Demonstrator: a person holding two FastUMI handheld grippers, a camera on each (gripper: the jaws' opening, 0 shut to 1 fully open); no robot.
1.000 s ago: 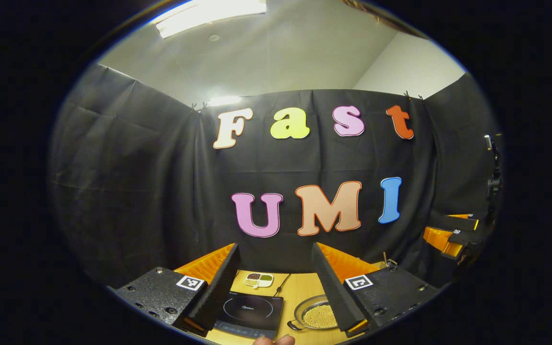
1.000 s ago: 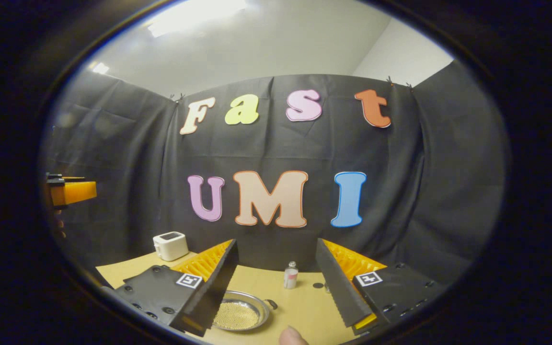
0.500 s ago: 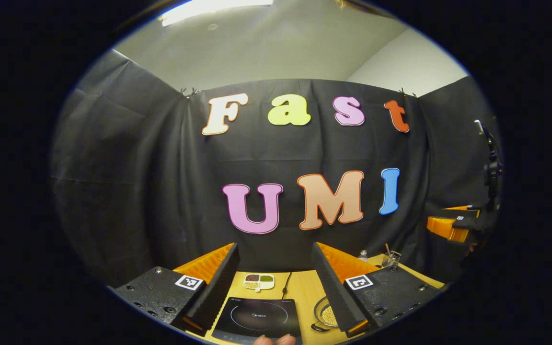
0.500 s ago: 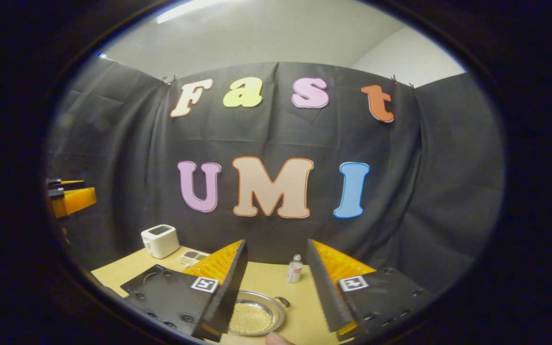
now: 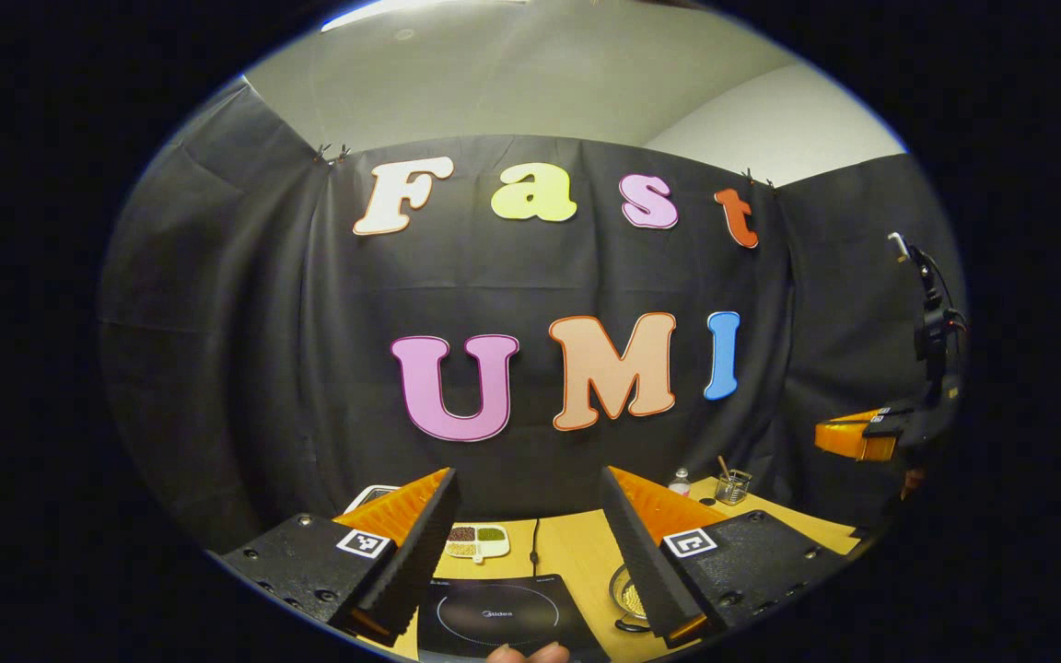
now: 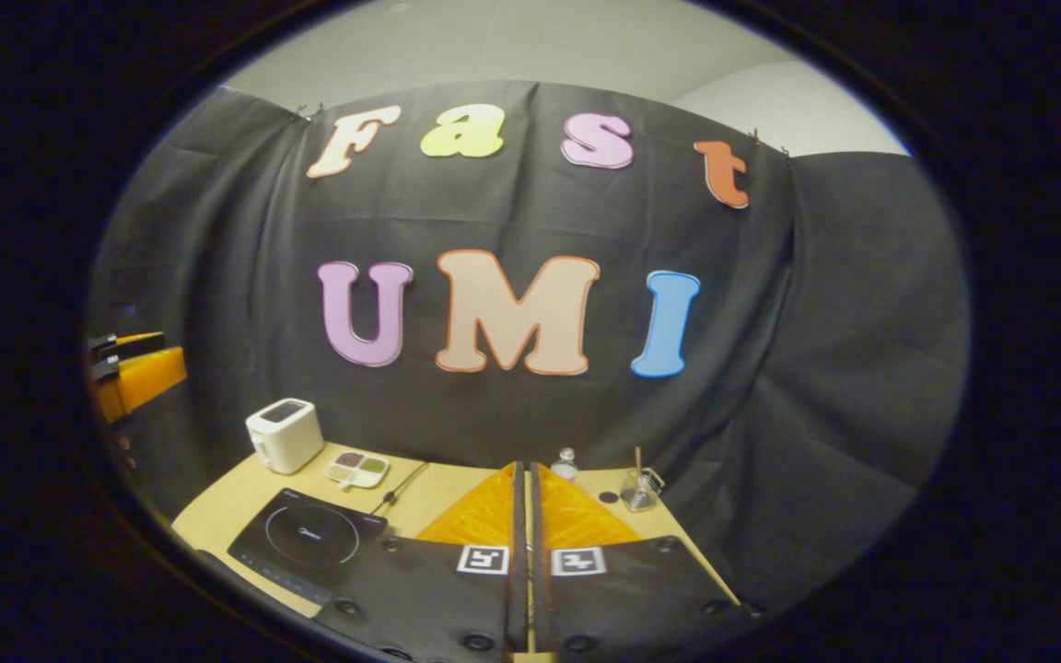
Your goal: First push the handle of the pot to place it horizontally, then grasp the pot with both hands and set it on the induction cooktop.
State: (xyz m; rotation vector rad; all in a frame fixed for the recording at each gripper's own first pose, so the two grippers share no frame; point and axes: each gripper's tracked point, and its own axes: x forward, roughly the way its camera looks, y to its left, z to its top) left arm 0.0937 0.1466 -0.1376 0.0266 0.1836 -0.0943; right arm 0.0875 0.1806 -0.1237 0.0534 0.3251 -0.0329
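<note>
In the left gripper view my left gripper (image 5: pixel 528 481) is open, held above the table with nothing between its fingers. Below it lies the black induction cooktop (image 5: pixel 494 614). To its right, a sliver of the metal pot (image 5: pixel 626 596) with small pale beads inside peeks out beside the right finger; its handle is mostly hidden. In the right gripper view my right gripper (image 6: pixel 523 471) is shut, fingers pressed together on nothing. The cooktop (image 6: pixel 308 539) sits to its lower left. The pot is hidden behind the fingers there.
A white toaster (image 6: pixel 284 435) and a divided dish of beans (image 6: pixel 357 468) stand behind the cooktop. A small bottle (image 6: pixel 565 462) and a glass with a stick (image 6: pixel 639 488) sit at the back. The wooden table (image 6: pixel 217 502) ends at the black cloth.
My right gripper has shut its fingers, and the pot has gone out of sight behind them. Both views have tipped down, showing more table. The left gripper stays open.
</note>
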